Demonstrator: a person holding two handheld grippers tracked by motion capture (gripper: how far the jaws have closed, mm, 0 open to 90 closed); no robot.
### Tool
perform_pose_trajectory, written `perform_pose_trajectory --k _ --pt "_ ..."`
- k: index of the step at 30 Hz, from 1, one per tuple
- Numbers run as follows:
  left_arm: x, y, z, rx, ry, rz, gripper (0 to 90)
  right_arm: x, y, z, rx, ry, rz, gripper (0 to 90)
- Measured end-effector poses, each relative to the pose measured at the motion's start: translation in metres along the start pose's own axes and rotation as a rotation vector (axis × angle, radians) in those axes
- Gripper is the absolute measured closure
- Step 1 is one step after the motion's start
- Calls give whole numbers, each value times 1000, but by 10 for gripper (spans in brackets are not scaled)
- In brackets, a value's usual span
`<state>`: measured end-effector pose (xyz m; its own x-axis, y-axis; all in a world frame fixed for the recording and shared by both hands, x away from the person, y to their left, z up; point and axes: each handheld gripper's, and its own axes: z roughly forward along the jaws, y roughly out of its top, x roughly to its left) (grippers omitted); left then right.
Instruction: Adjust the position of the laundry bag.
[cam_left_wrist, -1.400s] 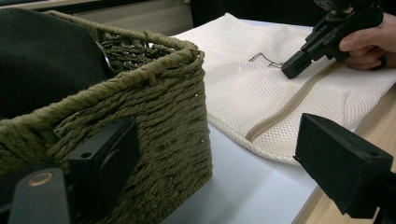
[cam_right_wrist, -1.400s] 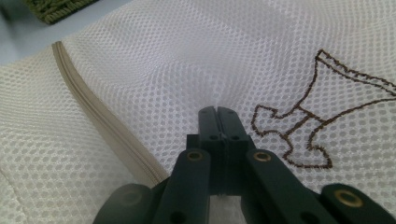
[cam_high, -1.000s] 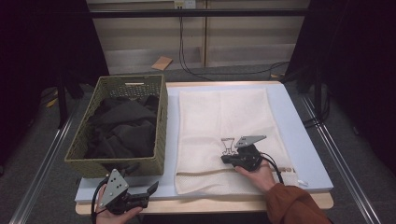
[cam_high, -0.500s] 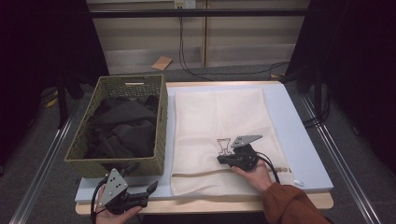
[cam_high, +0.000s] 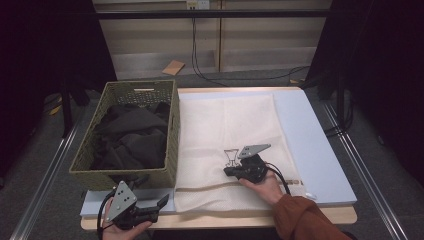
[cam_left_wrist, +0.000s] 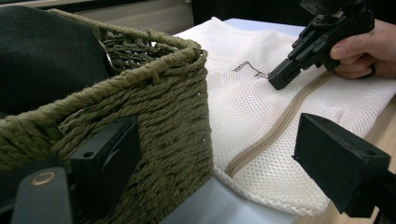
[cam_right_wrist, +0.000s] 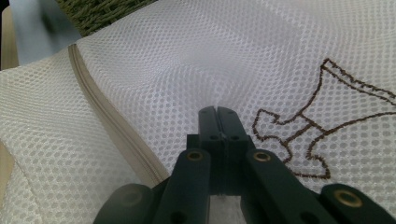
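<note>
Right gripper (cam_high: 229, 171): jaws pressed together, tips meeting with no gap in the right gripper view (cam_right_wrist: 218, 113); a small pucker of mesh rises at the tips, so they seem to pinch the fabric, though how much is caught cannot be told.
Right gripper's place: on the white mesh laundry bag (cam_high: 235, 125), tips pointing toward 9 o'clock in the high view, just below the brown embroidered mark (cam_high: 230, 157).
Left gripper (cam_high: 161, 203): jaws wide apart, holding nothing; in the left gripper view one jaw stands before the basket wall and the other over the bag's near edge.
Left gripper's place: at the table's near edge, at about 6 o'clock from the woven basket (cam_high: 169, 150).
Mesh laundry bag: flat on the pale blue table top (cam_high: 320, 150), touching the basket's right wall; its beige zipper (cam_left_wrist: 271, 135) runs along the near part.
Basket: at 9 o'clock of the bag, holding dark clothing (cam_high: 127, 140).
</note>
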<state>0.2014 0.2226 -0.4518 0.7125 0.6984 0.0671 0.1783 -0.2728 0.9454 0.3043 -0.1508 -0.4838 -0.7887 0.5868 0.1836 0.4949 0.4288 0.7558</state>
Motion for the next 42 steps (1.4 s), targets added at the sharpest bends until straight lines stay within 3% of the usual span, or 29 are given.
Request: perform_pose_trajectory --k 9,10,12,14,17,29,42 --pt "0 0 0 0 -3 -4 147 1 3 4 1 4 7 900" --pt "0 0 0 1 -3 -3 148 1 5 4 -5 28 39 900" --pt "0 0 1 1 -3 -4 148 3 5 5 -2 10 34 900" --pt "0 0 0 2 -4 1 148 6 6 8 17 -16 -6 900" --pt "-1 0 0 2 -1 -4 147 2 4 8 26 5 20 889" --pt "2 -2 2 -2 -8 -22 143 -2 0 -8 -29 19 40 601" --pt "3 -1 4 -6 -21 -27 143 -11 -10 -46 -122 -20 90 418"
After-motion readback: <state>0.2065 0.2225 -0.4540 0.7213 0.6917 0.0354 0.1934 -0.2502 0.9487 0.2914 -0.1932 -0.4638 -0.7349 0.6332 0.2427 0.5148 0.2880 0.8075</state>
